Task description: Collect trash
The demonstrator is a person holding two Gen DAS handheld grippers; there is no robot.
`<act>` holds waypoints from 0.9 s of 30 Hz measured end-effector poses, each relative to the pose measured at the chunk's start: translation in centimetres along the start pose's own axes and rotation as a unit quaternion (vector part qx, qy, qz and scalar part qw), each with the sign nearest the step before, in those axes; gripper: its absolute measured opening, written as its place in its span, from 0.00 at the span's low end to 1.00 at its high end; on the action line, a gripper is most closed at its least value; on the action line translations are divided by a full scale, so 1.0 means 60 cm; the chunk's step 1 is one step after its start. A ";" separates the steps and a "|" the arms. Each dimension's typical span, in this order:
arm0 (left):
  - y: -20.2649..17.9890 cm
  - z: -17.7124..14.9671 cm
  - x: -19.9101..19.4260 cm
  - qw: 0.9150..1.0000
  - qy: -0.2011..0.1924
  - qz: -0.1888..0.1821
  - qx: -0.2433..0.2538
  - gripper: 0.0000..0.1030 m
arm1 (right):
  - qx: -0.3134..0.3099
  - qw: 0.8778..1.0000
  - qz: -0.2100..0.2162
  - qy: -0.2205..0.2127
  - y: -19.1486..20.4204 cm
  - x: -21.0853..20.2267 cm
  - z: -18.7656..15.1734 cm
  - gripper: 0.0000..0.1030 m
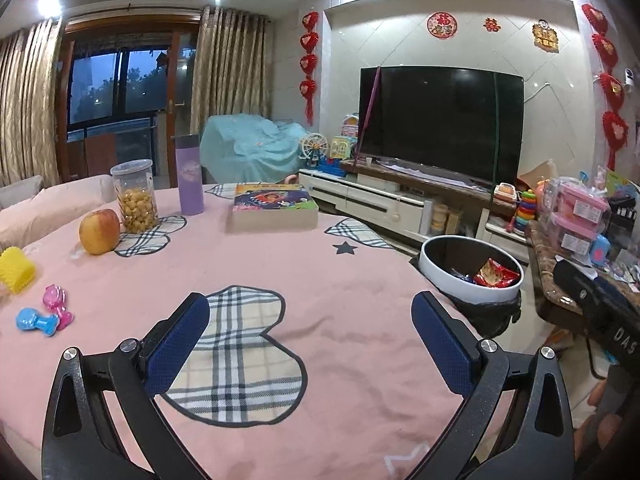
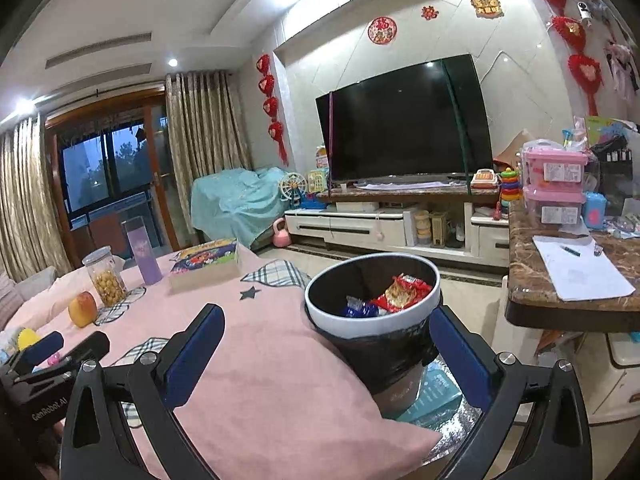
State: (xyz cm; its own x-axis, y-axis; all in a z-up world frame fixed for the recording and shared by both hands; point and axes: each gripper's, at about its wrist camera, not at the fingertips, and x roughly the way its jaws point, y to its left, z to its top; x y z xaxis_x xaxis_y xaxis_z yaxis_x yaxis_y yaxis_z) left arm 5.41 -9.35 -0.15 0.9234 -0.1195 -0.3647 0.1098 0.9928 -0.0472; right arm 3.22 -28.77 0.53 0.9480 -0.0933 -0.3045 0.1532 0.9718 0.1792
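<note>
A round trash bin with a white rim (image 2: 360,326) and a black liner stands off the table's right edge. A red snack wrapper (image 2: 404,292) and a blue wrapper (image 2: 360,308) lie inside it. My right gripper (image 2: 326,320) is open, with the bin just ahead of its fingers and nothing gripped. My left gripper (image 1: 310,320) is open too, over the pink tablecloth (image 1: 340,280) above a plaid heart patch, and it holds nothing. From the left wrist view the bin (image 1: 460,290) sits to the right, with the red wrapper (image 1: 496,274) showing inside.
On the table's far left stand an apple (image 1: 99,231), a jar of snacks (image 1: 135,196), a purple bottle (image 1: 189,176) and a book (image 1: 274,204). Small plastic toys (image 1: 44,316) and a yellow spiky toy (image 1: 16,268) lie at the left edge. A cluttered marble counter (image 2: 560,280) stands right of the bin.
</note>
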 end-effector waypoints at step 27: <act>-0.013 -0.011 -0.018 1.000 -0.026 0.004 0.014 1.00 | -0.009 1.000 -0.003 0.009 0.009 0.003 -0.019 1.00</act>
State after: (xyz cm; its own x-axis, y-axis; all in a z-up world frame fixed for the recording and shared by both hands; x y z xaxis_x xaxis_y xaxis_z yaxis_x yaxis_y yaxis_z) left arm 4.06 -9.99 -0.32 0.9419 -0.1124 -0.3165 0.1126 0.9935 -0.0176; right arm 3.17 -28.02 -0.51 0.9418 -0.0945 -0.3225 0.1531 0.9749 0.1614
